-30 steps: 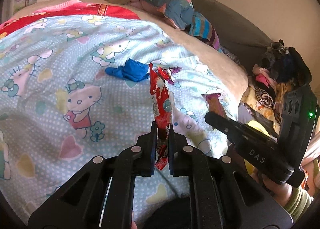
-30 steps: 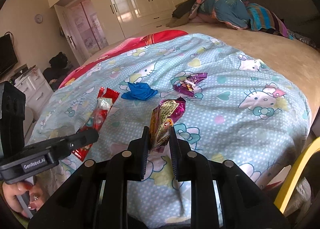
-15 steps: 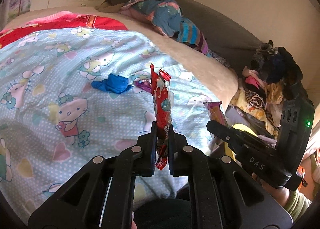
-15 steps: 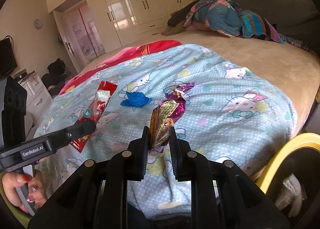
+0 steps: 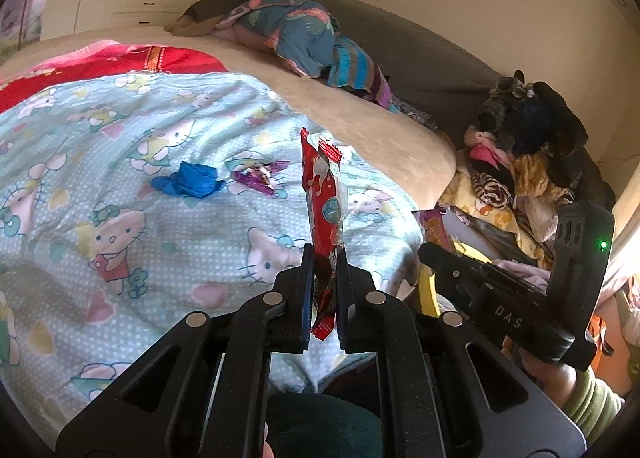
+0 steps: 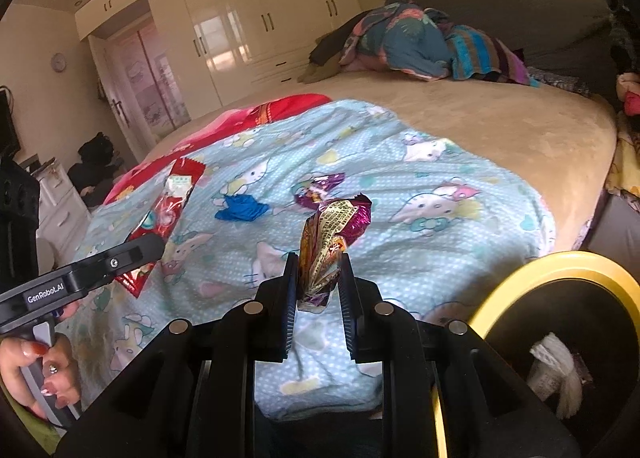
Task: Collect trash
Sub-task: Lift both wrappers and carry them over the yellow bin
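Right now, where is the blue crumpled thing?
The blue crumpled wrapper lies on the cartoon-cat blanket, just left of the purple wrapper, beyond both grippers' fingers.

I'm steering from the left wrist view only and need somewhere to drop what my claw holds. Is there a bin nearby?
Observer: Yes. The right wrist view shows an open yellow-rimmed bin beside the bed, to the lower right of the right claw.
Operator: Is it empty, ready for my red packet?
Observer: Not empty. Crumpled white paper lies inside.
Operator: What is the right claw holding?
Observer: It is shut on a purple and gold wrapper, held upright, left of the bin's rim in that view.
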A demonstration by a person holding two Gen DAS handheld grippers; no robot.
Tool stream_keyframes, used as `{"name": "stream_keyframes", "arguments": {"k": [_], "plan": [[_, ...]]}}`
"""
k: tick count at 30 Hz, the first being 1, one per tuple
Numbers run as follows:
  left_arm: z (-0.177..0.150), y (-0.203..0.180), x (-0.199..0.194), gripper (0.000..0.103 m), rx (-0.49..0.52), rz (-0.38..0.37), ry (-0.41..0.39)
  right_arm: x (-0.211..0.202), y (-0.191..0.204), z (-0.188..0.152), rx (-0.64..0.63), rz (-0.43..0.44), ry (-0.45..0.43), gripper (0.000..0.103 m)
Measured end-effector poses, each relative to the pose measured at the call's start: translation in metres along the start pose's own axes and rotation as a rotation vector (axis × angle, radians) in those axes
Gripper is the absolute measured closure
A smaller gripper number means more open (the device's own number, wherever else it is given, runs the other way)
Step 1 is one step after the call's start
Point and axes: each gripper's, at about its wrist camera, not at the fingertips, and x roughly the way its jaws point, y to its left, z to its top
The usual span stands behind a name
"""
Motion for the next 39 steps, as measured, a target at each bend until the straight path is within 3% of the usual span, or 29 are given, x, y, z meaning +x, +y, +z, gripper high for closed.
{"name": "stream_keyframes", "arguments": {"k": [30, 39], "plan": [[-0.024, -0.092, 0.016, 0.097, 0.219, -0.111, 0.057, -0.064, -0.106, -0.007, 0.186, -0.225, -0.103, 0.084], [-0.037, -0.118, 0.022, 0.097, 0.293, -0.143, 0.083, -0.071, -0.136, -0.020, 0.226, -0.308, -0.089, 0.084]]}}
